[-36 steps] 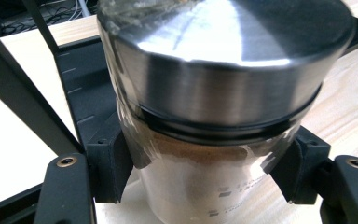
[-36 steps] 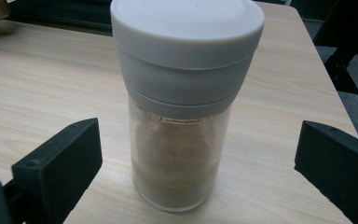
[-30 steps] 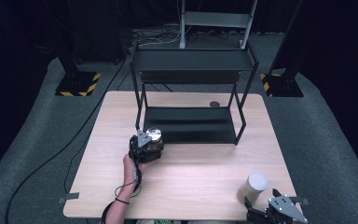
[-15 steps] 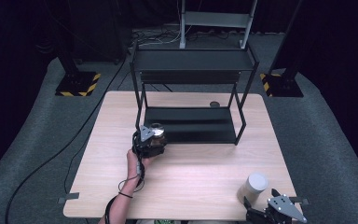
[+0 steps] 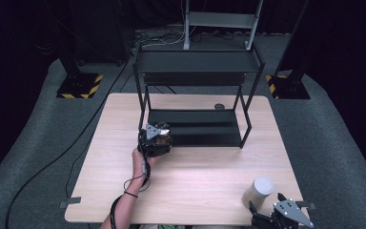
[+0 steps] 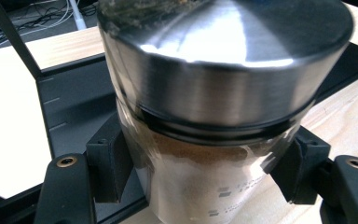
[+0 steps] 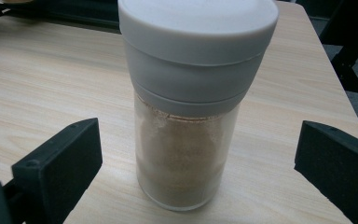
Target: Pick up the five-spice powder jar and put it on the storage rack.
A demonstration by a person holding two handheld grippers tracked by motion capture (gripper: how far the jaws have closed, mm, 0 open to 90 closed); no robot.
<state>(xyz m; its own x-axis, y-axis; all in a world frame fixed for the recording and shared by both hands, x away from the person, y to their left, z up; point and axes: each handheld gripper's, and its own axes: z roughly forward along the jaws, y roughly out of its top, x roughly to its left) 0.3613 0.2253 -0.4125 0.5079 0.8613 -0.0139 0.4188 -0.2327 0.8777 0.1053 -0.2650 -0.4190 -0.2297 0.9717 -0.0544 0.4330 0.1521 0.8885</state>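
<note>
Left gripper view, fingers clamping steel-lidded jar, print unreadable, right gripper spread around grey-capped jar

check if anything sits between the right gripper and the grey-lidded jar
Nothing visible does. The right gripper has its jaws spread wide on either side of the grey-lidded jar, with bare table between them and the glass.

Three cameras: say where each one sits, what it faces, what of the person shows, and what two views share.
High view: above the person's side, looking forward and down on the table and black shelf; a forearm and both grippers show.
Left gripper view: rides the left gripper, looking along its jaws clamped on a metal-lidded jar.
Right gripper view: rides the right gripper, jaws apart around a grey-lidded jar.
Shared: the grey-lidded jar also appears in the high view.
</note>
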